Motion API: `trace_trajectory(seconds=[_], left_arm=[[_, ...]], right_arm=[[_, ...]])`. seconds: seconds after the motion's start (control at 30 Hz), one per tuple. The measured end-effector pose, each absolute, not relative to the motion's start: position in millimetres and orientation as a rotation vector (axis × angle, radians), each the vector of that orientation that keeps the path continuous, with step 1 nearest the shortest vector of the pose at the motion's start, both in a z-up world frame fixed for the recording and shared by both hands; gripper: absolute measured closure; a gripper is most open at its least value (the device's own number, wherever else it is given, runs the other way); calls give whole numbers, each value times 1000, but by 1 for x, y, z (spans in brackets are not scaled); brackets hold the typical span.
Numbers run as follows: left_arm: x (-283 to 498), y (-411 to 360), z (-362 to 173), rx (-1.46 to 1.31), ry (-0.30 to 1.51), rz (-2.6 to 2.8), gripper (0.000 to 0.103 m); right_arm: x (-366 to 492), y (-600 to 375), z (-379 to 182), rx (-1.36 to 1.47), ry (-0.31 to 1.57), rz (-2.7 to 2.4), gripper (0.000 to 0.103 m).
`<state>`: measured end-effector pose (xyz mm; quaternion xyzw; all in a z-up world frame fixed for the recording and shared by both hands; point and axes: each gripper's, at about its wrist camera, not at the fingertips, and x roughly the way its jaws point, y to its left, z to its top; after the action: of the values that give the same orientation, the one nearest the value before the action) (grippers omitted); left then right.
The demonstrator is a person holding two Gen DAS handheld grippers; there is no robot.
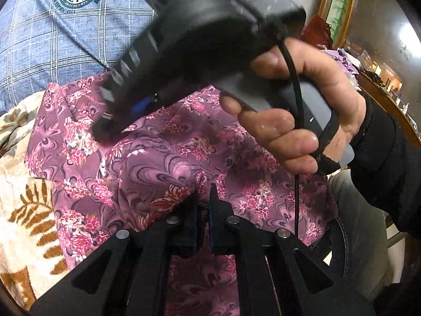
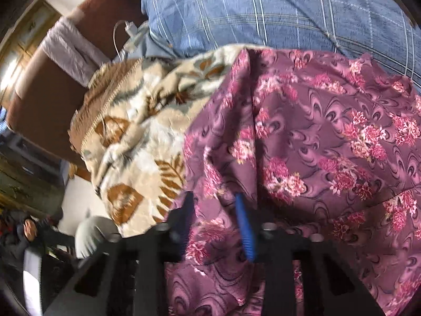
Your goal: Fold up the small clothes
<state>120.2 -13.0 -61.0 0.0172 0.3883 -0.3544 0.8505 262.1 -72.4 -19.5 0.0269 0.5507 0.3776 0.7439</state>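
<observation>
A purple garment with pink flowers [image 1: 163, 152] lies spread and creased over a lap. My left gripper [image 1: 206, 192] is shut, with a bunched fold of this garment pinched between its black fingers. In the left wrist view a bare hand [image 1: 289, 121] holds the right gripper [image 1: 104, 126], blurred, with its tip down on the garment's far left part. In the right wrist view the right gripper [image 2: 213, 202] has its fingers apart, one black, one with a blue pad [image 2: 244, 226]. A ridge of the garment [image 2: 315, 137] rises between them near its left edge.
A cream blanket with brown leaves [image 2: 136, 131] lies under the garment and shows on its left side [image 1: 23, 210]. The person's blue checked shirt [image 2: 263, 8] is just behind. A brown armchair [image 2: 47, 92] stands at the left, and a jeans-clad leg [image 1: 355, 210] is at the right.
</observation>
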Motion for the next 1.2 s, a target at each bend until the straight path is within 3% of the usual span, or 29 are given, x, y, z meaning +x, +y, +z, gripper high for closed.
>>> trace_trajectory(seconds=[0.03,0.27,0.47,0.57,0.63,0.67,0.73,0.77,0.8,0.87,1.03,1.2], left_arm=[[119,-13,-59,34,819,-755,99],[104,-13,-37,-5,757,-909,99],[103,-36,-59,34,844,-941,97],[102,-41,-65,47,891,-969,87],[99,-33,-52,-8,880,-1030,76],[99,-25,-44,-52,852,-1072,62],[101,-9,-29,-113,783,-1118,42],[101,1,-20,-153,739,-1141,39],[104,9,-14,-184,716,-1156,39],[117,31,-8,-265,698,-1105,35],[174,74,-42,-500,844,-828,35],[201,91,-85,-648,1003,-671,35]], right_arm=[[259,-78,-19,61,1205,823,101],[241,-147,23,244,1043,759,102],[240,-195,-33,365,1123,580,102],[235,-204,-41,396,1116,551,102],[232,-215,-37,432,1096,513,95],[229,-221,-36,446,1090,498,92],[218,-230,-32,497,1070,501,77],[208,-236,-31,519,1057,509,62],[200,-239,-31,535,1050,510,51],[182,-242,-31,554,1046,513,46],[151,-242,-44,575,1058,476,38],[150,-234,-68,502,1104,410,38]])
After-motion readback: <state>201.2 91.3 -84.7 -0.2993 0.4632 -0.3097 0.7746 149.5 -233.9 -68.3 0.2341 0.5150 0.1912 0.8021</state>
